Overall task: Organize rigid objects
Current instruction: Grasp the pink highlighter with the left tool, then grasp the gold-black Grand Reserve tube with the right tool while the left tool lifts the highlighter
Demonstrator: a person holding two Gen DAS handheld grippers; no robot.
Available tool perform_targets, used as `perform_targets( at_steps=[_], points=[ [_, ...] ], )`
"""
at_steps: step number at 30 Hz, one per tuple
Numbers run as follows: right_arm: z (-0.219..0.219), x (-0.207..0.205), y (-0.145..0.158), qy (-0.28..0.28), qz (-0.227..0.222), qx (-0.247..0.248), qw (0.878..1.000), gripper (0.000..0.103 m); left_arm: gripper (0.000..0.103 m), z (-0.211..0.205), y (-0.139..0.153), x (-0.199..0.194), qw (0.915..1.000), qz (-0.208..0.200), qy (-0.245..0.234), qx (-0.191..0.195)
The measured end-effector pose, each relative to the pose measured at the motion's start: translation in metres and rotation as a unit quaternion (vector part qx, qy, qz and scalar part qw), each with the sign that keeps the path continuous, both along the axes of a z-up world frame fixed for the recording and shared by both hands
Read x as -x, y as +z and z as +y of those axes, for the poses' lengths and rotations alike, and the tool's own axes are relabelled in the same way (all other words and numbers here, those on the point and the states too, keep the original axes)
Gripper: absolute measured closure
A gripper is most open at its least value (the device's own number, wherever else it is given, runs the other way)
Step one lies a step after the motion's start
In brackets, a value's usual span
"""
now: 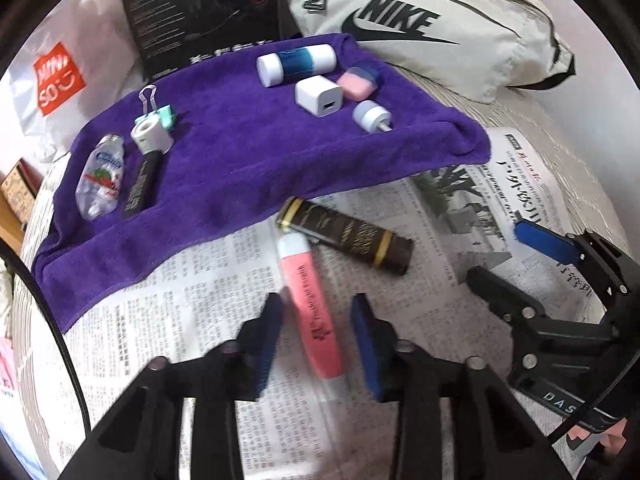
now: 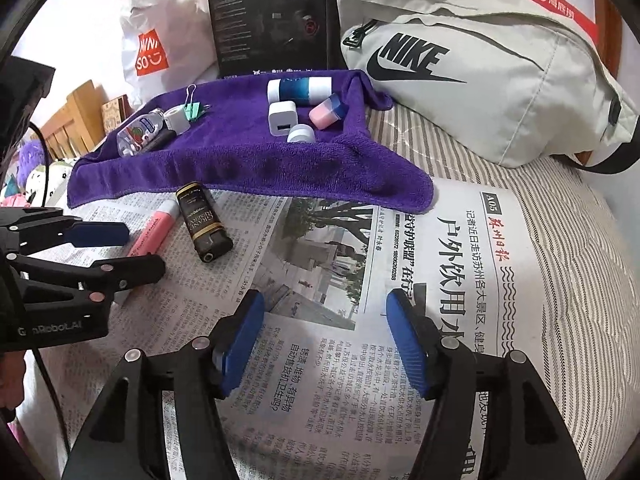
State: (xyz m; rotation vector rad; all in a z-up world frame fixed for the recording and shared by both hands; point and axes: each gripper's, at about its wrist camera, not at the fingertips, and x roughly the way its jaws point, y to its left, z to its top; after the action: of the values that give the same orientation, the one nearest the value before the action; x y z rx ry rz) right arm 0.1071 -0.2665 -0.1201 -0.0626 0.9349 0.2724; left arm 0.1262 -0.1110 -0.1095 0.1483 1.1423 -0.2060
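A pink tube (image 1: 310, 308) lies on the newspaper between the pads of my left gripper (image 1: 316, 312). The left pad touches it and a narrow gap shows at the right pad, so the gripper is open. A dark brown tube with gold bands (image 1: 348, 236) lies just beyond, touching the pink tube's cap. My right gripper (image 2: 325, 304) hangs open over bare newspaper, empty. A purple towel (image 1: 248, 152) holds a white-and-blue cylinder (image 1: 296, 62), a white charger (image 1: 320, 96), a pink case (image 1: 356, 82), a clear bottle (image 1: 100, 176), a black tube (image 1: 140, 188) and a green binder clip (image 1: 164, 114).
A newspaper (image 2: 320, 360) covers striped bedding (image 2: 580, 280). A grey Nike bag (image 2: 460, 72) lies at the back right. A black box (image 2: 268, 20) and a white Miniso bag (image 2: 160, 40) stand behind the towel. Wooden furniture (image 2: 76, 120) is at the left.
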Motion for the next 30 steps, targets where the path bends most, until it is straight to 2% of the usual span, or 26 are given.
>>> perform_targets(
  at_steps=[5,8,18,24,27,30],
  points=[
    [0.0,0.0,-0.001,0.002,0.0,0.0,1.0,0.038,0.086,0.007,0.001,0.002,0.9997,-0.004,0.006,0.024],
    [0.001,0.0,-0.001,0.003,0.001,-0.001,1.0,0.037,0.087,0.019,0.002,0.001,0.9989,0.004,0.013,0.045],
    [0.004,-0.001,0.001,0.009,0.001,0.011,1.0,0.037,0.087,0.067,0.005,0.01,0.9989,0.004,0.034,0.033],
    [0.017,-0.014,0.012,0.053,0.019,-0.016,0.998,0.037,0.087,0.091,-0.001,0.01,0.9968,0.006,0.057,0.057],
    [0.036,-0.024,0.015,0.086,0.013,0.002,0.996,0.037,0.087,0.097,-0.001,0.01,0.9962,0.008,0.059,0.064],
    [0.053,-0.033,0.013,0.116,0.01,0.021,0.993,0.039,0.087,0.103,0.0,0.01,0.994,0.01,0.064,0.088]
  ],
)
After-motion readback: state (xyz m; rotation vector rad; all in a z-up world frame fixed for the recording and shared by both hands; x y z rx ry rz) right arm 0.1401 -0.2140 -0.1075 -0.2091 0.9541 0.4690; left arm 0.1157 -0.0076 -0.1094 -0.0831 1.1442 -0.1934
